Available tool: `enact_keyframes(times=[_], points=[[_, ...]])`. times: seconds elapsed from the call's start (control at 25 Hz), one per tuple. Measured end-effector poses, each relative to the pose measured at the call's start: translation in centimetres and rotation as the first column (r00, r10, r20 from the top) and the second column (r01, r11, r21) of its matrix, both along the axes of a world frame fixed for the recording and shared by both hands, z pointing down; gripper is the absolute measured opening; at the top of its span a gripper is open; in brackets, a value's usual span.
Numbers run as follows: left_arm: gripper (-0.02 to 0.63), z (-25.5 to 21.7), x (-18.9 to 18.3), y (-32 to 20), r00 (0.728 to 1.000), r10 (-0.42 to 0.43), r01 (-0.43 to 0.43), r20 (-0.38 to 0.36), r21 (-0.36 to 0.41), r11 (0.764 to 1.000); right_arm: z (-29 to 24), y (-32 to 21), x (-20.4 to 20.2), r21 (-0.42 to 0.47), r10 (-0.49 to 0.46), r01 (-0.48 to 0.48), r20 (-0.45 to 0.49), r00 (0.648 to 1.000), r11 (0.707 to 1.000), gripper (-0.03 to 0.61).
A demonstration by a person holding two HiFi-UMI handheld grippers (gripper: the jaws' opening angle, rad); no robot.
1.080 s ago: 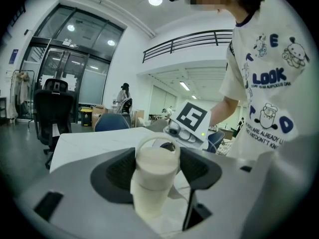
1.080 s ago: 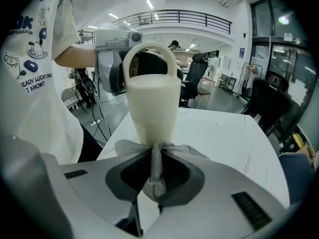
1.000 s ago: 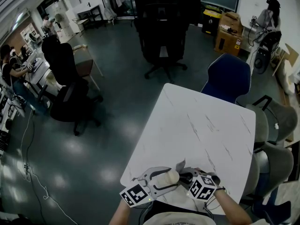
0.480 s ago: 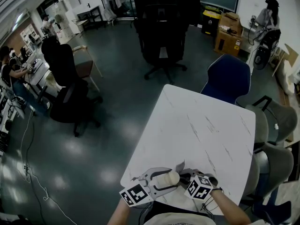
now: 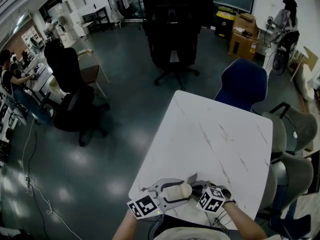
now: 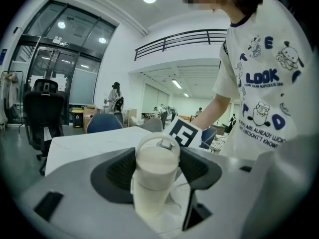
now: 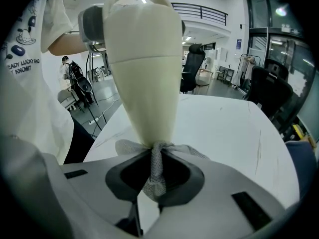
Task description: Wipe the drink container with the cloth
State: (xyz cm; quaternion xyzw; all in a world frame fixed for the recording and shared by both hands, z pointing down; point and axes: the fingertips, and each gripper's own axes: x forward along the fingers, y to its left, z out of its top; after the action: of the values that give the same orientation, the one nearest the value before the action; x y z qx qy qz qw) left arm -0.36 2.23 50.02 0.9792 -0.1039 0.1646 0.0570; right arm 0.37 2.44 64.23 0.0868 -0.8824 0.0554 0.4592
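The drink container (image 5: 178, 190) is a cream bottle with a lid and loop handle, held above the near edge of the white table (image 5: 215, 144). My left gripper (image 5: 172, 193) is shut on the drink container (image 6: 155, 176), its jaws pressing both sides of the body. My right gripper (image 5: 197, 190) is shut on a grey mesh cloth (image 7: 154, 169), which is bunched between the jaws. The cloth touches the narrow end of the drink container (image 7: 142, 68) that fills the right gripper view. The right gripper's marker cube (image 6: 184, 133) shows just behind the bottle.
A blue chair (image 5: 243, 84) stands at the table's far edge and grey chairs (image 5: 290, 149) along its right side. Black office chairs (image 5: 172, 39) and a desk with seated people (image 5: 15, 74) lie farther off on the dark floor.
The right gripper with the cloth has shifted slightly left, closer to the bottle. The left gripper and bottle have stayed almost still.
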Motion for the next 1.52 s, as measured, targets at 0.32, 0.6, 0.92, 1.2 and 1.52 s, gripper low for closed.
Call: enact_keyframes(times=[0.32, 0.6, 0.92, 1.2, 1.52], points=[[0.274, -0.1, -0.2, 0.0, 0.998, 0.055, -0.055, 0.016, -0.007, 0.998, 0.4, 0.0, -0.1, 0.005, -0.014, 0.014, -0.005, 1.000, 1.000, 0.057], [0.274, 0.3, 0.1, 0.4, 0.990, 0.127, -0.127, 0.054, 0.000, 0.992, 1.3, 0.0, 0.1, -0.014, -0.002, 0.001, -0.021, 1.000, 1.000, 0.057], [0.274, 0.2, 0.1, 0.2, 0.987, 0.154, -0.154, 0.053, -0.010, 0.988, 1.5, 0.0, 0.1, -0.014, 0.006, -0.006, -0.021, 1.000, 1.000, 0.057], [0.275, 0.2, 0.0, 0.2, 0.984, 0.169, -0.169, 0.053, -0.007, 0.986, 0.3, 0.0, 0.0, -0.023, -0.008, 0.008, -0.006, 1.000, 1.000, 0.057], [0.275, 0.3, 0.2, 0.4, 0.981, 0.184, -0.184, 0.062, -0.003, 0.983, -3.3, -0.1, 0.3, 0.002, -0.059, 0.059, 0.035, 0.998, 0.998, 0.057]])
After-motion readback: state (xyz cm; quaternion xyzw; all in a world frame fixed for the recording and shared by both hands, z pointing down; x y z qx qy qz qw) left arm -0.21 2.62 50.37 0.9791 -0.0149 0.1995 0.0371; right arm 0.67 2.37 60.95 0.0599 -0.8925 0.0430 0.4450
